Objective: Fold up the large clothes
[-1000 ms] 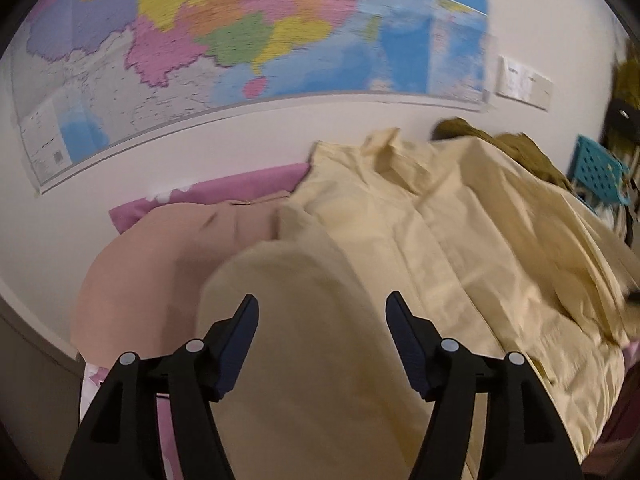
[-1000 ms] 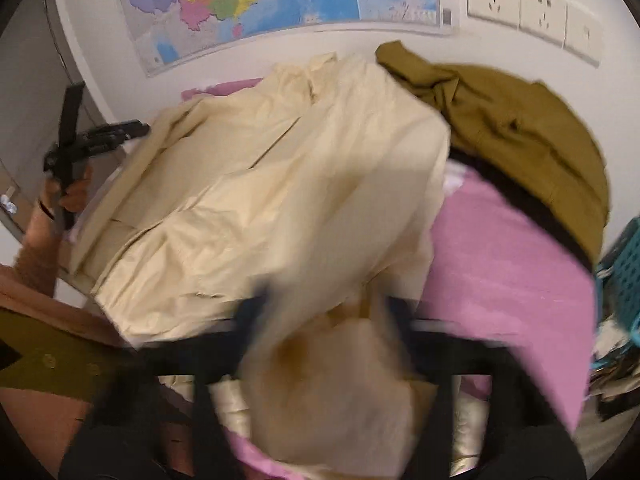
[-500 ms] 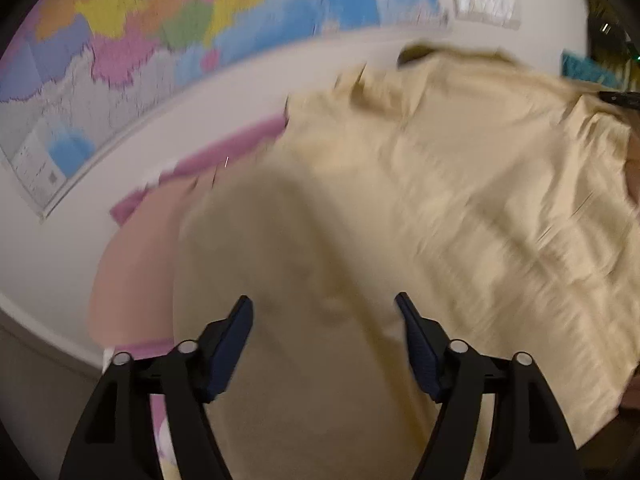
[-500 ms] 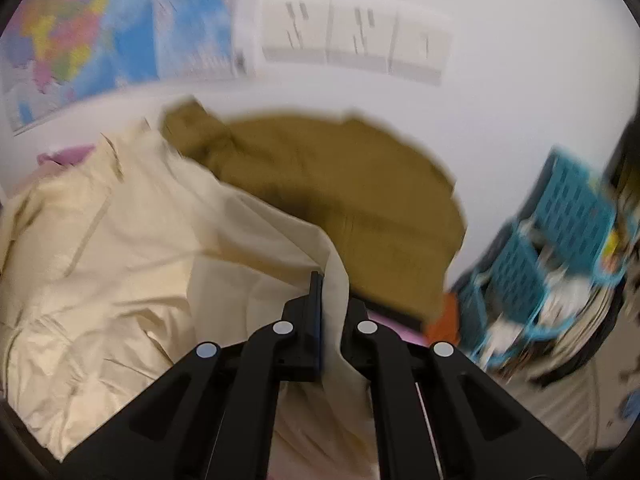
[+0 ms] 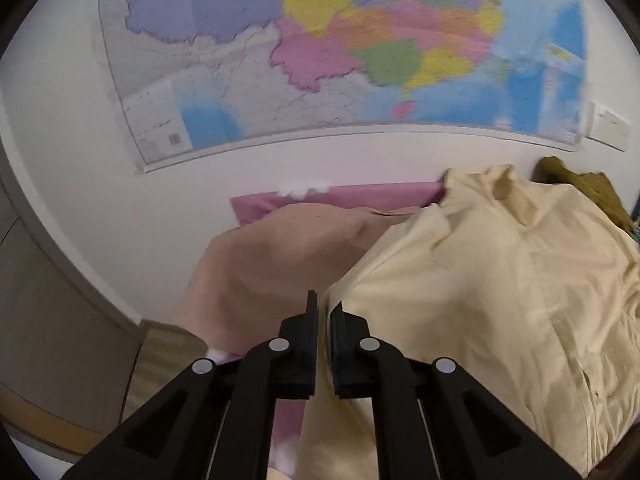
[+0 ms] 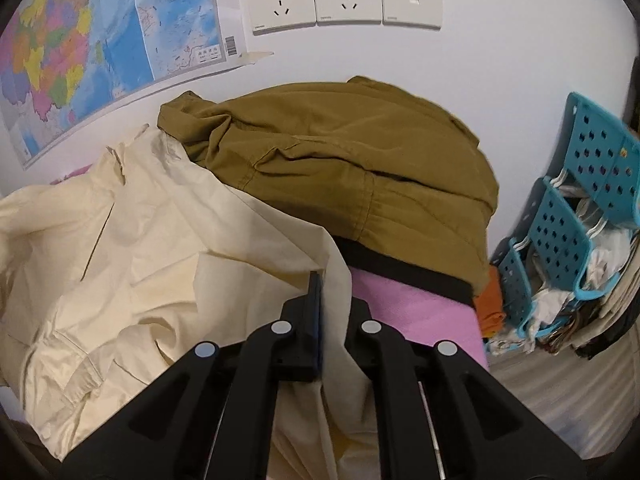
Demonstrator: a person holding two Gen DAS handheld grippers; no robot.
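While each gripper pinched an edge of the cream shirt (image 6: 132, 248) on the bed (image 6: 420, 312), left gripper (image 5: 325, 312) and right gripper (image 6: 330, 280), you were mid-fold; next probably called for carrying both edges across evenly.

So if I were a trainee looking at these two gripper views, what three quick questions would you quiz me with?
1. True or false: the left gripper is wide open above the cream garment.
2. Multiple choice: what is the right gripper clamped on? A) the olive-brown jacket B) the cream garment's edge C) the blue basket
3. Fill in: the wall behind the clothes carries a colourful ____.

Key: 1 false, its jaws are closed on a fold of the cream fabric. 2 B. 3 map.
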